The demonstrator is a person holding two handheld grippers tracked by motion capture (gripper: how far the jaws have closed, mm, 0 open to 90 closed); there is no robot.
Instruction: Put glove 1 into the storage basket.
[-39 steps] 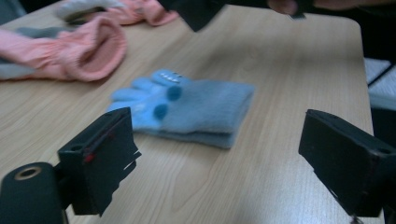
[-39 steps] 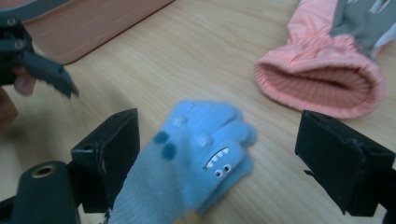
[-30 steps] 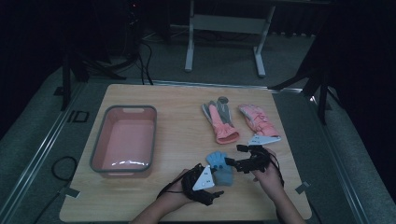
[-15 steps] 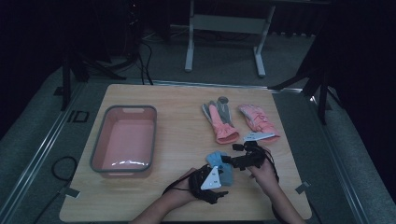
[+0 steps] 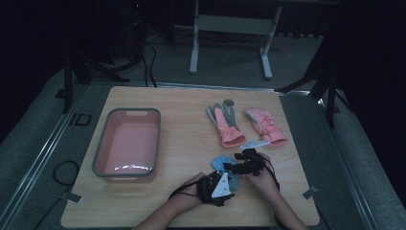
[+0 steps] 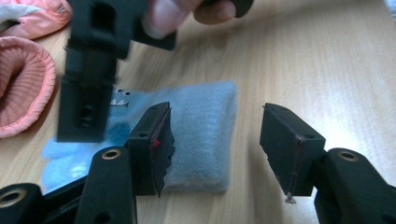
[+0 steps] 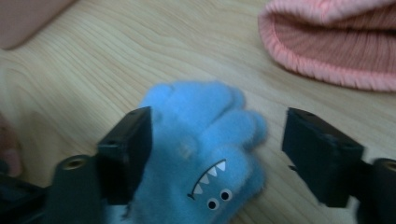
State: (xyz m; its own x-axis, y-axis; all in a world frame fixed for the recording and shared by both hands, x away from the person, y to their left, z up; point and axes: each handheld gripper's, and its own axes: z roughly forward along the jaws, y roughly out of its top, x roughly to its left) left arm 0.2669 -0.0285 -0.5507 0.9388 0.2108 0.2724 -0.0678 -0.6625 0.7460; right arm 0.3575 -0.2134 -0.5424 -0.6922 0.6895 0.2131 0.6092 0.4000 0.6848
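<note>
The worktop (image 5: pixel 191 110) carries 1 pink tub (image 5: pixel 127 143) at its left, 2 pink gloves (image 5: pixel 225 125) side by side at its far right, and 1 blue glove (image 5: pixel 221 163) near the front edge, just in front of them. 2 tongs work at that blue glove. The left tongs (image 6: pixel 212 144) have just been closing and stand half wide astride its cuff end, 1 pad at the fabric, the other clear of it. The right tongs (image 7: pixel 217 149) have just been closing too, yet remain wide over its fingertip end, the monster-face print between the jaws, neither pad pressing.
</note>
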